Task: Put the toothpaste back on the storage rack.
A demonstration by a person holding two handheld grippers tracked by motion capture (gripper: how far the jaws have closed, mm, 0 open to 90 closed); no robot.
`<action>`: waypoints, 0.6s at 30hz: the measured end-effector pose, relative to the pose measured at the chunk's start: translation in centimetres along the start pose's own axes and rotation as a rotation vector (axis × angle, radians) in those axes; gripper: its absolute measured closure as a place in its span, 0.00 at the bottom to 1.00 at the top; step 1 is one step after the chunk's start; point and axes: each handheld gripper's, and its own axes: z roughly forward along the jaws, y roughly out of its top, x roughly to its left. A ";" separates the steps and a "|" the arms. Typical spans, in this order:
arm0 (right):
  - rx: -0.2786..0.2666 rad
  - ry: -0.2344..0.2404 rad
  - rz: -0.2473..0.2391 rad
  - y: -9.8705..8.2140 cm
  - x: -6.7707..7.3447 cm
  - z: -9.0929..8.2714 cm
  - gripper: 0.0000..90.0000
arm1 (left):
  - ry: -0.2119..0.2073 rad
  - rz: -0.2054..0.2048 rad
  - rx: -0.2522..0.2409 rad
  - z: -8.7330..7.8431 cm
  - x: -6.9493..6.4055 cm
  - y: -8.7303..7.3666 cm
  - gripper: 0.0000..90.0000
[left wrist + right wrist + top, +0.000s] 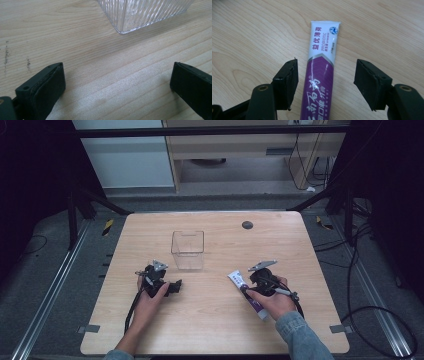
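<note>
Light wood-grain counter [215, 330] with rounded corners, on a dark frame over grey floor. A round black grommet [247, 225] sits near the far edge; grey tape tabs mark the near corners. Behind: pale cabinet fronts and a wooden desk, black cables trailing on the right floor, yellow-black tape pieces by both far corners. Metal rails run along each side.

Clear ribbed plastic box [188, 250] stands mid-counter, open top; its corner shows in the left gripper view [125, 25].

Toothpaste tube [247, 292], white and purple, lies flat right of centre, crimped end pointing toward the box. Right claw [325, 80] straddles it, jaws apart, tube [320, 67] between them nearer the left jaw, pads not pressing that I can see. In the high view the right claw [252, 282] sits over the tube's middle.

Left claw [117, 80] wide apart over bare wood, nothing between; high view puts the left claw [175, 286] just near-left of the box.
</note>
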 end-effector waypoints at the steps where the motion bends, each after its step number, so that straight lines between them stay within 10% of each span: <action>1: 0.000 0.000 0.000 0.0 0.0 0.0 0.40 | 0.000 0.000 0.000 0.0 0.0 0.0 0.00; 18: 0.088 0.019 0.032 1.0 0.1 3.4 0.44 | -0.001 -0.002 -0.002 0.1 0.0 0.1 0.00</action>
